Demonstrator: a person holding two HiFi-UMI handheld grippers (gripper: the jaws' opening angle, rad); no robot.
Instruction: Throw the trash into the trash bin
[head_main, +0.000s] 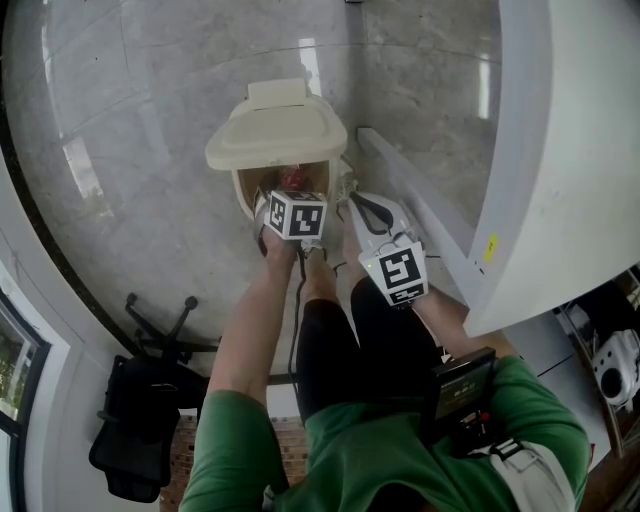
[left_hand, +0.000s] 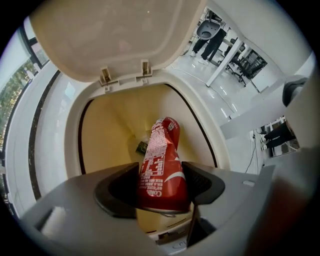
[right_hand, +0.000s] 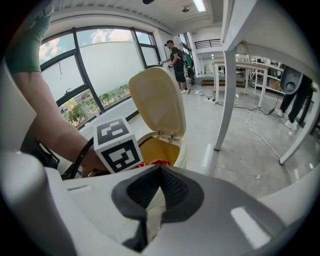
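Glossy metal can, smooth plastic trash bin, polished floor

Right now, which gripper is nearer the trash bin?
Left. The left gripper holds a crushed red can right over the trash bin, above its open mouth; the right gripper, shut and empty, sits beside it, off its rim.

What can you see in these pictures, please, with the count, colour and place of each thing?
trash bin: one, cream, on the grey floor
lid: one, cream, hinged up and open
can: one, red, crushed, over the bin's opening
small scrap: one, dark, at the bin's bottom
table: one, white, right of the bin
office chair: one, black, on the floor at the person's left
distant person: one, dark clothes, far across the room
left gripper: one, grey, jaws shut on the can
right gripper: one, grey, jaws together, empty
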